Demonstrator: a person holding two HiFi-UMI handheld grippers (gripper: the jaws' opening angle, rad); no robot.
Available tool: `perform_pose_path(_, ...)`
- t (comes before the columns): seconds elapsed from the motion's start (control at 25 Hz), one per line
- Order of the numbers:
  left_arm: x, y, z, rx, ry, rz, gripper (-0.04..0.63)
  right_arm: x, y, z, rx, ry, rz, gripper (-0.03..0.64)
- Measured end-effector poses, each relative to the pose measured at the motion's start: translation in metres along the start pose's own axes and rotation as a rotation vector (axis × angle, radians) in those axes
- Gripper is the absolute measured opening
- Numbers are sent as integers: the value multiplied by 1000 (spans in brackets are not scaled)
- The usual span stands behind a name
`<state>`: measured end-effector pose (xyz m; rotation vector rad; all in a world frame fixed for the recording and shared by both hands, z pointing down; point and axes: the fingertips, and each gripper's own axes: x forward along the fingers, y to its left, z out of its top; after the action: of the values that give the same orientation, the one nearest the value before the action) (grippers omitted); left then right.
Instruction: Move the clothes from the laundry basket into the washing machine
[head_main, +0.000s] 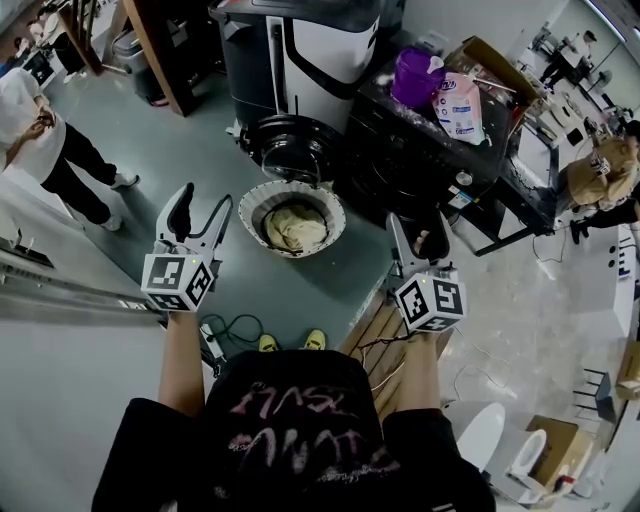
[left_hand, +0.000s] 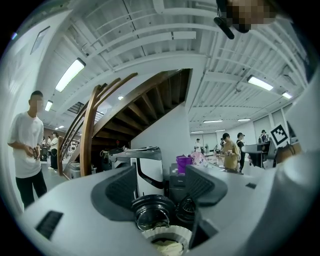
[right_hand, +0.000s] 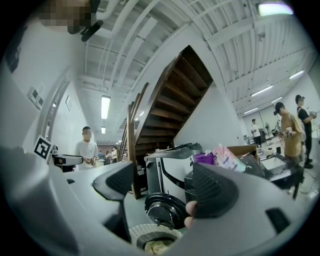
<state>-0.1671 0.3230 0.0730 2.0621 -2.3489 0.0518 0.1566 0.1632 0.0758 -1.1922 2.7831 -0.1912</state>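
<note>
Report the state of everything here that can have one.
Left gripper: open, empty.
Right gripper: open, empty.
Round black washing machine door: swung open.
Round white plastic laundry basket: upright, loaded.
Cream crumpled clothes: inside the basket.

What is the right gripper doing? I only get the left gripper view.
Observer: The right gripper is open, with nothing between its fingers.
Operator: Where is it, relative to the basket?
Observer: To the right of the basket. The left gripper is on the other side, and neither touches it.
Operator: Anything on the floor near the feet?
Observer: A cable lies beside the left shoe.
</note>
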Motion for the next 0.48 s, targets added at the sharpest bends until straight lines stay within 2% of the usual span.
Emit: perform_pose_path(0.48,28,-20,-8,16,39,16,308,26,-29,-14,30,30,62,371)
